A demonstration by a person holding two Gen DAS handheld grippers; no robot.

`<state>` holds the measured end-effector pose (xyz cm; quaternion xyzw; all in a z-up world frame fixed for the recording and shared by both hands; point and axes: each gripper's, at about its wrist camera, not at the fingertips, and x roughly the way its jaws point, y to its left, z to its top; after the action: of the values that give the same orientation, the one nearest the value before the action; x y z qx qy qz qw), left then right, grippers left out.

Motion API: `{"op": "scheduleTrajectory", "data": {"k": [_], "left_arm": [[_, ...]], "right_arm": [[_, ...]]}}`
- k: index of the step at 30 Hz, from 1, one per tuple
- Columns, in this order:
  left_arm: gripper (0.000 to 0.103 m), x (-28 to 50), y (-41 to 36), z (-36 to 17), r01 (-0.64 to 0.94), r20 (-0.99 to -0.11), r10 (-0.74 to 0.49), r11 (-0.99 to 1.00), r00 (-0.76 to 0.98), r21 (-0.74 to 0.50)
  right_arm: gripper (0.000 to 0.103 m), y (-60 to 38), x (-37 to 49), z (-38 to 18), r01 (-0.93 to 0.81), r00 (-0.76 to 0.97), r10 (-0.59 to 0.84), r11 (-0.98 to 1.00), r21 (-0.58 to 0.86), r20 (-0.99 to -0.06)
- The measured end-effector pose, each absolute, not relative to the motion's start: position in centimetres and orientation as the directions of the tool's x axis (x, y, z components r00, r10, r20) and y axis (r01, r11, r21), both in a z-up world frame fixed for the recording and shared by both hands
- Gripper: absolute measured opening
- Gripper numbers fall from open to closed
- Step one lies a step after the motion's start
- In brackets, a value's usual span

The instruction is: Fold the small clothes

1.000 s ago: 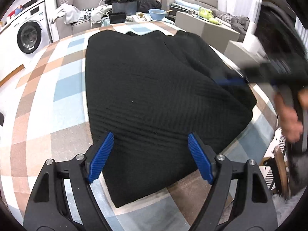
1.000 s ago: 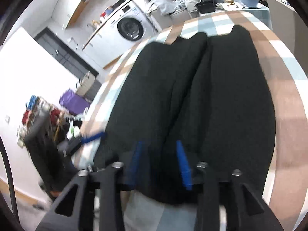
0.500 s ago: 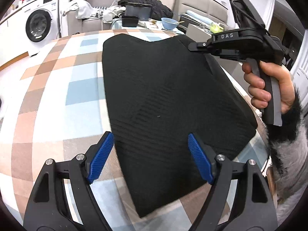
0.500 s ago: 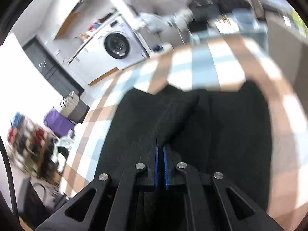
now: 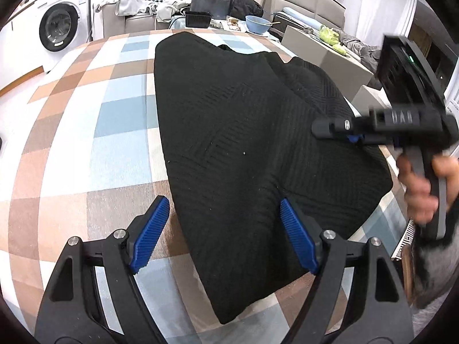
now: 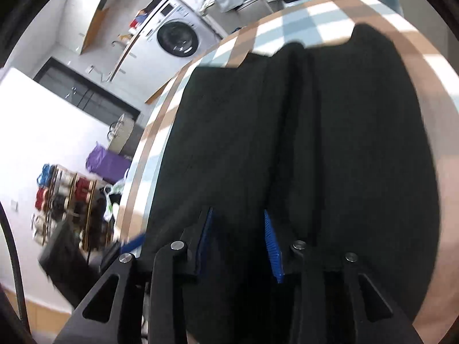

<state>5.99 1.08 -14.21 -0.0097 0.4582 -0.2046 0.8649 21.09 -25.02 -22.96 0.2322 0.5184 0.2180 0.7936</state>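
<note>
We see the black knit garment (image 5: 243, 143) lying flat on the desk (image 5: 86, 132), which is covered by a checked cloth in brown, blue and white. The garment runs lengthwise away from us, with a raised fold ridge along its middle in the right wrist view (image 6: 298, 143).

The left claw (image 5: 223, 235) hovers over the near end of the garment. Its jaws stand wide apart and grip nothing; the blue pad (image 5: 149, 235) on one side is over bare cloth, the other over the knit.

The right claw (image 6: 239, 240) sits low over the near edge of the garment, beside the ridge. Its jaws have just been opening; they stand partly apart with dark fabric showing between them, and the pads do not press on it. In the left wrist view the same tool (image 5: 381, 123) is held by a hand (image 5: 418, 189) at the desk's right edge.

Beyond the far end of the desk stand a black tray (image 5: 198, 18), a blue bowl (image 5: 258, 24) and a sofa piled with clothes (image 5: 129, 0). A washing machine (image 5: 60, 25) stands at the far left. Nothing lies on the garment.
</note>
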Motion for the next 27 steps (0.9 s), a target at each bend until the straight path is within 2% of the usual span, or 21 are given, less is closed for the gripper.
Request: {"op": "scheduleTrajectory", "data": {"k": [2, 3, 4, 5, 8, 10, 14, 17, 20, 24, 27], "left_arm": [[0.078, 6.1, 1.1, -14.0, 0.342, -0.785, -0.362, 0.918, 0.504, -0.203], [0.078, 6.1, 1.2, -13.8, 0.336, -0.784, -0.356, 0.921, 0.509, -0.200], [0.078, 6.1, 1.3, -13.6, 0.330, -0.783, -0.352, 0.923, 0.513, -0.199], [0.078, 6.0, 1.4, -13.4, 0.324, -0.780, -0.351, 0.925, 0.517, -0.201], [0.081, 6.0, 2.2, -12.9, 0.307, -0.765, -0.368, 0.923, 0.528, -0.232], [0.081, 6.3, 2.7, -13.1, 0.287, -0.764, -0.372, 0.924, 0.528, -0.253], [0.081, 6.8, 3.7, -13.9, 0.241, -0.772, -0.383, 0.923, 0.507, -0.300], [0.081, 6.8, 4.0, -14.4, 0.230, -0.792, -0.356, 0.933, 0.497, -0.275], [0.081, 6.4, 4.0, -14.9, 0.252, -0.813, -0.345, 0.934, 0.468, -0.252], [0.081, 5.6, 3.7, -14.9, 0.310, -0.830, -0.327, 0.930, 0.453, -0.198], [0.081, 5.7, 4.5, -14.5, 0.287, -0.812, -0.355, 0.927, 0.464, -0.241]], "right_arm": [[0.033, -24.4, 19.9, -23.1, -0.117, 0.386, 0.566, 0.813, 0.571, -0.728], [0.020, -24.1, 19.6, -23.0, -0.126, 0.402, 0.559, 0.818, 0.561, -0.725], [0.013, -23.8, 19.4, -22.8, -0.142, 0.412, 0.559, 0.819, 0.555, -0.719], [0.010, -23.6, 19.6, -22.4, -0.153, 0.427, 0.566, 0.814, 0.561, -0.705], [0.009, -23.6, 18.0, -20.0, -0.232, 0.485, 0.570, 0.815, 0.530, -0.663], [0.009, -23.5, 17.5, -19.9, -0.236, 0.481, 0.540, 0.838, 0.492, -0.690], [0.019, -24.2, 18.8, -23.0, -0.131, 0.399, 0.493, 0.865, 0.484, -0.773], [0.024, -25.6, 18.7, -23.4, -0.123, 0.403, 0.530, 0.839, 0.530, -0.746], [0.035, -27.4, 17.9, -22.9, -0.111, 0.451, 0.523, 0.837, 0.536, -0.723], [0.038, -29.6, 18.1, -23.1, -0.049, 0.472, 0.496, 0.841, 0.539, -0.729], [0.042, -29.9, 18.8, -23.5, -0.048, 0.444, 0.548, 0.805, 0.591, -0.709]]}}
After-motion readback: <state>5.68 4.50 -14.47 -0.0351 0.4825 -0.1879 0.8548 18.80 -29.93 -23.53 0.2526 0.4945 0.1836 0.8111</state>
